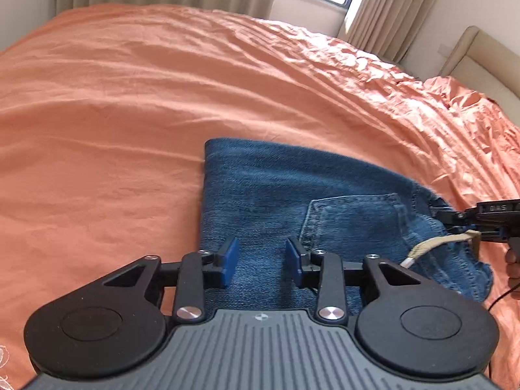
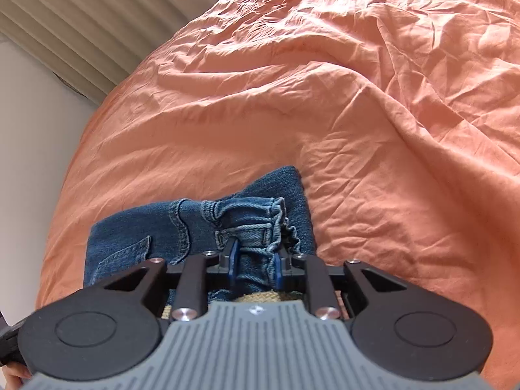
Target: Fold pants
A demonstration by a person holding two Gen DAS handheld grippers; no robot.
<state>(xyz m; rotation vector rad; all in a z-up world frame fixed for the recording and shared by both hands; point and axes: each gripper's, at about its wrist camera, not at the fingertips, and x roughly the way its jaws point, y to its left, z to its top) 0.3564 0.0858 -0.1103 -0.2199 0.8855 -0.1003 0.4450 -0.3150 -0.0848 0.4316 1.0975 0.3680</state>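
Jeans (image 1: 276, 195) lie on orange bedsheet (image 1: 130, 113), already folded into compact stack, back pocket (image 1: 351, 221) up; left gripper (image 1: 261, 260) partly open above denim, holding nothing; right gripper (image 2: 255, 260) clamped on bunched waistband (image 2: 250, 221); final fold or smoothing likely remains.

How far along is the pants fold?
Mostly done: the jeans lie as a compact folded block on the orange bedspread. In hand: the right claw pinches the bunched waistband; the left claw hovers open over the denim, nothing gripped. Left: lay the waistband end flat, tuck the loose drawstring, release.
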